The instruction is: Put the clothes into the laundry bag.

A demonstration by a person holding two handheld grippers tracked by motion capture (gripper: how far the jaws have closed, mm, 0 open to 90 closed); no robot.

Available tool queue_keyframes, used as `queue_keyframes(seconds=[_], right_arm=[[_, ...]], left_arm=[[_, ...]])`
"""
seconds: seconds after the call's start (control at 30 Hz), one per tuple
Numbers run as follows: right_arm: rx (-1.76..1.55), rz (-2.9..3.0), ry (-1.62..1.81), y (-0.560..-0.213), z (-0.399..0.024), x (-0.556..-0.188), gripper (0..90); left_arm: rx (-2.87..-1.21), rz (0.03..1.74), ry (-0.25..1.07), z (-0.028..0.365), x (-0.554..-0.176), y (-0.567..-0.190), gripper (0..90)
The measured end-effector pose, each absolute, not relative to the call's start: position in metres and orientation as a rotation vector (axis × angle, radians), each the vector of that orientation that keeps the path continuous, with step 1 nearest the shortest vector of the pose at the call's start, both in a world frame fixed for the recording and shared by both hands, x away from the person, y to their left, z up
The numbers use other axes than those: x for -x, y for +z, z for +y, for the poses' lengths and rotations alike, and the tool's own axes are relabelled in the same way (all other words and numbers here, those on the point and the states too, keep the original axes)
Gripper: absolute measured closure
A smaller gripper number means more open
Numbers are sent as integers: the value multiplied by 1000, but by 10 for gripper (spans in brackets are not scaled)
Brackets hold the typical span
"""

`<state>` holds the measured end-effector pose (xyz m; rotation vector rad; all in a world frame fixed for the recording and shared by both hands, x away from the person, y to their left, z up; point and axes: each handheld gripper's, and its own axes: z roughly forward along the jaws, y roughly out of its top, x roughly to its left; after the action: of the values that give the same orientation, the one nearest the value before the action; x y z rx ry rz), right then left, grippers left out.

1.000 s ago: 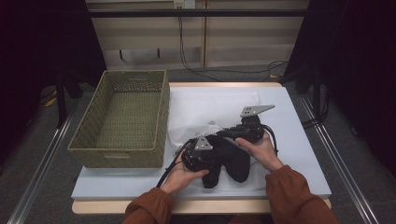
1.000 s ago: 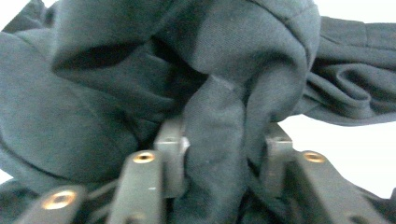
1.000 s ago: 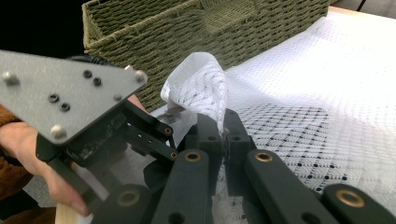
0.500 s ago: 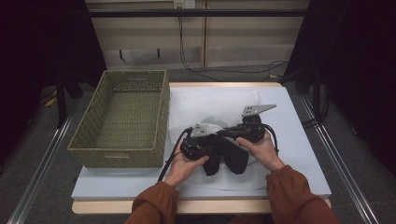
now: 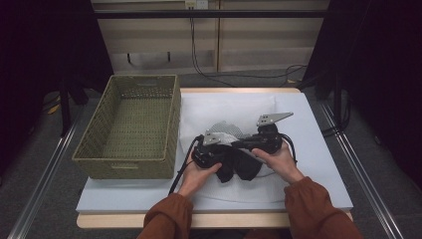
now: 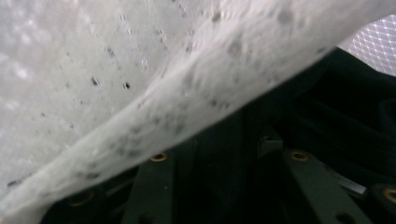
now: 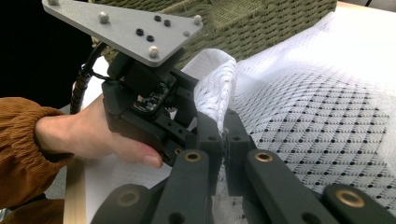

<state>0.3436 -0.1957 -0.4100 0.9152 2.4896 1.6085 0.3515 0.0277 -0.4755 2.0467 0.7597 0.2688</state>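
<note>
A white mesh cloth (image 5: 234,105) covers the table, and a dotted fold of it (image 5: 226,129) is bunched up between my two grippers. My right gripper (image 7: 225,140) is shut on that fold, with white mesh (image 7: 215,88) rising out of its closed jaws. Facing it is my left gripper (image 5: 230,149), held by a hand in a brown sleeve. Its jaws have just been opening and stand partly apart, and the cloth (image 6: 116,70) drapes across them close to the camera. The pads are hidden. A dark mass (image 5: 240,168) lies under both grippers.
An empty woven green basket (image 5: 171,117) stands at the table's left, its near wall also in the right gripper view (image 7: 261,23). Cables run from both grippers. The table's front edge (image 5: 214,219) is by the forearms.
The left hand and its gripper have moved away from the person, closing up against the right gripper. More of the dotted fold shows above them. The right gripper has stayed put.
</note>
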Motion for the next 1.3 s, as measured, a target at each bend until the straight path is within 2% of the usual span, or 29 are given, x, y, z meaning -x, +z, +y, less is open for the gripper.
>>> queue_keyframes(seconds=[0.3,0.47,0.57,0.7,0.77,0.8,0.97,1.0,1.07,1.1,1.17,1.2,1.23,1.3], right_arm=[[-932,2483,1611,-412,-199,-345,887],[-932,2481,1611,-411,-200,-345,887],[-932,2481,1610,-412,-199,-345,887],[-937,2481,1607,-412,-199,-346,886],[-935,2480,1608,-412,-199,-346,886],[-932,2478,1609,-411,-199,-346,886],[-925,2481,1611,-412,-199,-346,886],[-926,2482,1613,-412,-200,-346,886],[-925,2482,1611,-412,-200,-346,886],[-929,2484,1610,-412,-200,-346,886],[-929,2486,1610,-412,-199,-345,886],[-929,2486,1610,-412,-199,-345,886],[-925,2489,1612,-411,-199,-345,886],[-925,2490,1615,-411,-199,-345,886]], left_arm=[[-2079,667,219,35,-337,-457,398],[-2063,605,228,43,-319,-444,328],[-2043,579,203,46,-312,-439,324],[-2045,525,151,35,-303,-443,281],[-2055,513,91,25,-303,-449,221],[-2076,516,99,18,-303,-454,191],[-2107,525,115,6,-305,-464,168],[-2111,542,134,5,-306,-465,184],[-2116,557,170,4,-310,-467,322],[-2119,571,194,5,-312,-467,418],[-2109,575,189,6,-315,-468,718],[-2111,577,170,8,-318,-467,718],[-2116,596,171,12,-324,-466,799],[-2103,622,195,16,-327,-465,812]])
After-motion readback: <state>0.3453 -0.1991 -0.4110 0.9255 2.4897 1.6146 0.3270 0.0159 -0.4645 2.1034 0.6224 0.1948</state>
